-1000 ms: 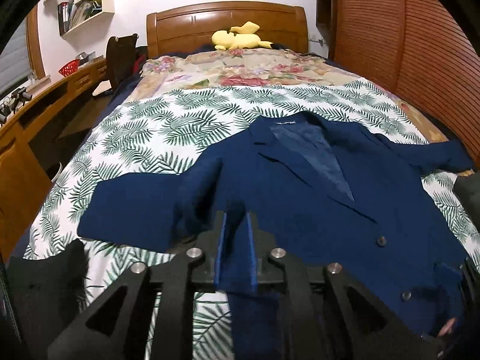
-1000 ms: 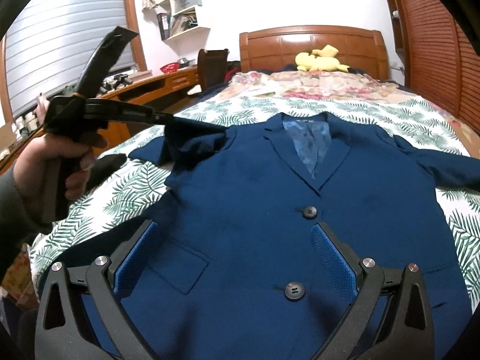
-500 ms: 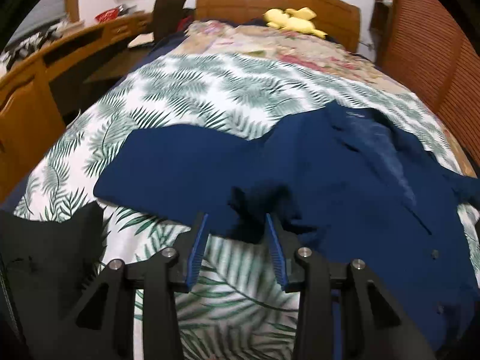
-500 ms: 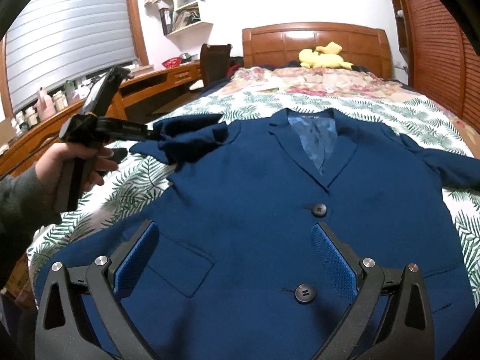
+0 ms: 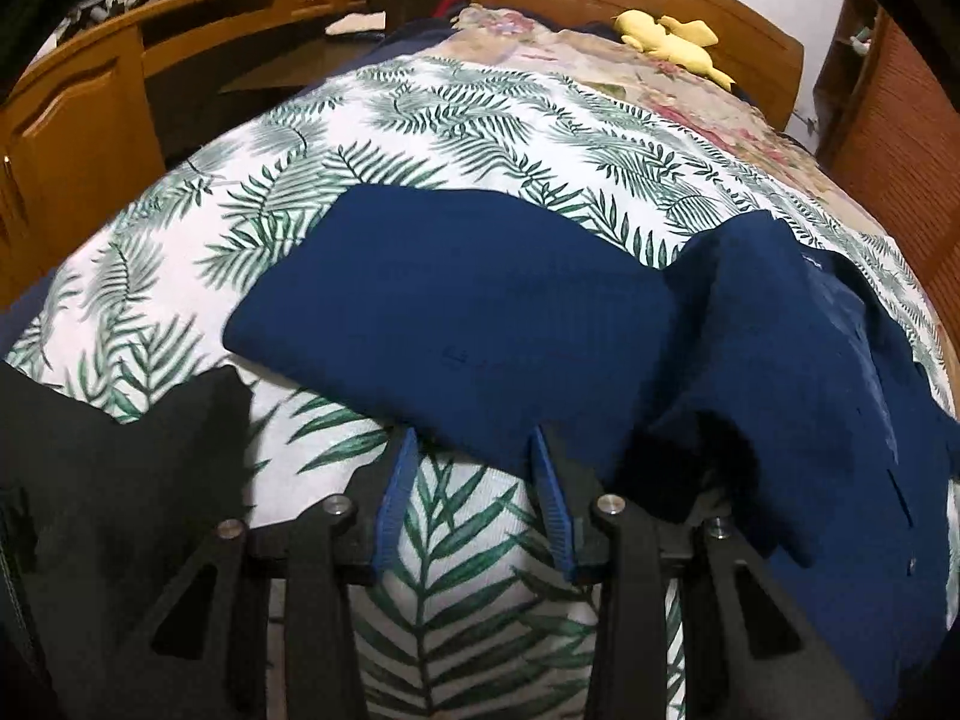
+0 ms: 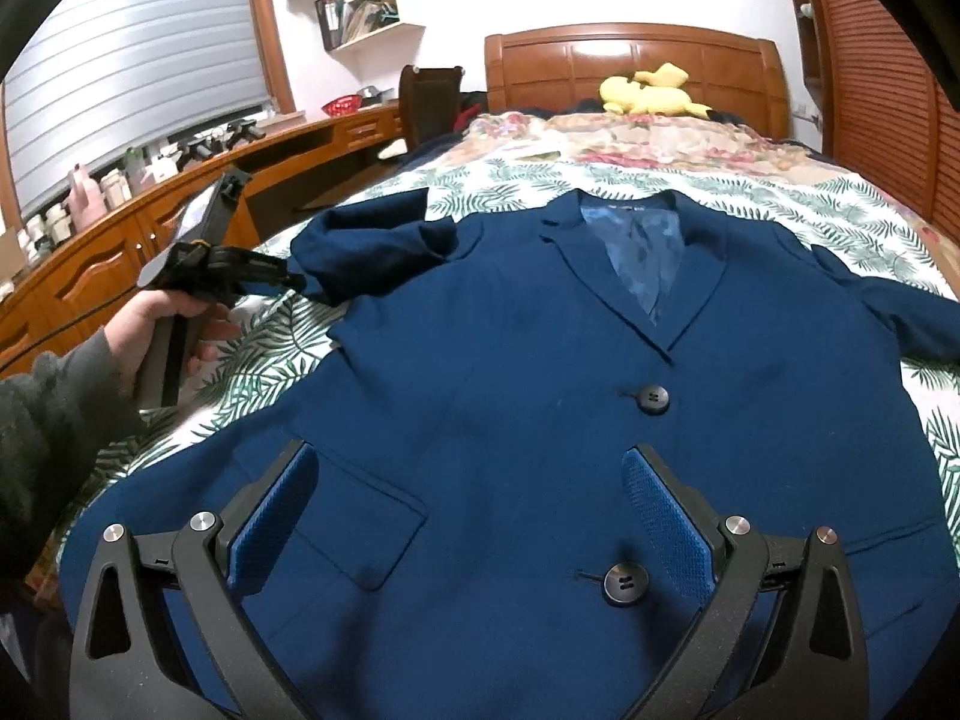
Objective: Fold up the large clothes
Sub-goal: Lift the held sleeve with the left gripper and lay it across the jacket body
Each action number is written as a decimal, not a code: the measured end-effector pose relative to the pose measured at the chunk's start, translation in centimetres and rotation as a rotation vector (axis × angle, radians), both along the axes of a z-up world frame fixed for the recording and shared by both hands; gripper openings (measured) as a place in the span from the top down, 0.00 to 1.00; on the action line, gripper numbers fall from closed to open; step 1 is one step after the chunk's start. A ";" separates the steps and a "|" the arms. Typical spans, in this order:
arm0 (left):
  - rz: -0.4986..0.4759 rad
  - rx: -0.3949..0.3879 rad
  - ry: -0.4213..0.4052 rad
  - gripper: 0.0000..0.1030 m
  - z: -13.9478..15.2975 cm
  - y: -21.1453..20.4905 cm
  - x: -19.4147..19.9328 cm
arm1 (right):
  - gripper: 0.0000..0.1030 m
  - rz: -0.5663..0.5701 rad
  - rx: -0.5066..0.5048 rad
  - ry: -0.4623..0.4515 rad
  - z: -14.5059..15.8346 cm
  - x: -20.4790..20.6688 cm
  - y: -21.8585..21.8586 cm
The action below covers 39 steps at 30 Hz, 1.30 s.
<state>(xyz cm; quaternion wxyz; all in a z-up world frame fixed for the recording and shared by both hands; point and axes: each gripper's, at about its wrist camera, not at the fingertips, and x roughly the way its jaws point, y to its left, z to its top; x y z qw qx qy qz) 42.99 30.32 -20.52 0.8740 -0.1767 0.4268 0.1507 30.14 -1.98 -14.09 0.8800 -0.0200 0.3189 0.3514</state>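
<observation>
Blue jacket laid flat on a leaf-print bedspread.
The left gripper (image 5: 474, 450) was held partly open at the edge of the jacket sleeve (image 5: 456, 312), nothing pinched between its pads. The right gripper (image 6: 468, 516) was spread wide and empty above the jacket (image 6: 540, 372), which was buttoned and spread face up on the bedspread (image 5: 420, 120).

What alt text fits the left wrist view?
A navy jacket sleeve lies flat on a palm-print bedspread, its near edge just ahead of the open left claw. The jacket body is at right, a black cloth at left.
</observation>
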 end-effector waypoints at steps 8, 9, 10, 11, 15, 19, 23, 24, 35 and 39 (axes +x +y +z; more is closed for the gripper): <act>0.039 -0.013 -0.001 0.63 -0.7 -0.2 0.8 | 0.00 -0.002 0.007 0.002 0.0 -0.1 -0.1; 0.038 -0.008 -0.002 0.63 -0.8 -0.3 0.9 | 0.00 -0.002 0.006 0.002 0.0 -0.1 -0.1; 0.034 -0.008 -0.003 0.64 -0.8 -0.3 0.9 | 0.00 -0.001 0.005 0.001 0.0 -0.1 -0.1; 0.028 -0.007 -0.005 0.74 -0.8 -0.3 1.1 | 0.00 -0.002 0.005 0.001 0.0 -0.1 -0.1; 0.017 0.048 -0.041 0.98 0.3 -0.8 1.0 | 0.00 -0.002 0.006 -0.001 0.0 -0.1 -0.2; -0.001 0.052 -0.114 1.00 3.2 -2.0 0.3 | 0.00 -0.002 0.006 -0.001 0.1 -0.1 -0.1; -0.070 0.114 -0.174 1.00 7.3 -5.5 -0.4 | 0.00 0.007 0.022 -0.011 0.6 -0.5 -0.7; -0.094 0.128 -0.191 1.00 8.5 -6.7 -0.6 | 0.00 0.007 0.021 -0.013 0.7 -0.7 -0.9; -0.315 0.210 -0.316 1.00 16.5 -18.9 -4.5 | 0.00 -0.048 0.005 -0.090 4.1 -2.5 -5.0; -0.373 0.242 -0.333 1.00 17.5 -23.1 -6.5 | 0.00 -0.089 0.011 -0.111 5.2 -2.8 -7.1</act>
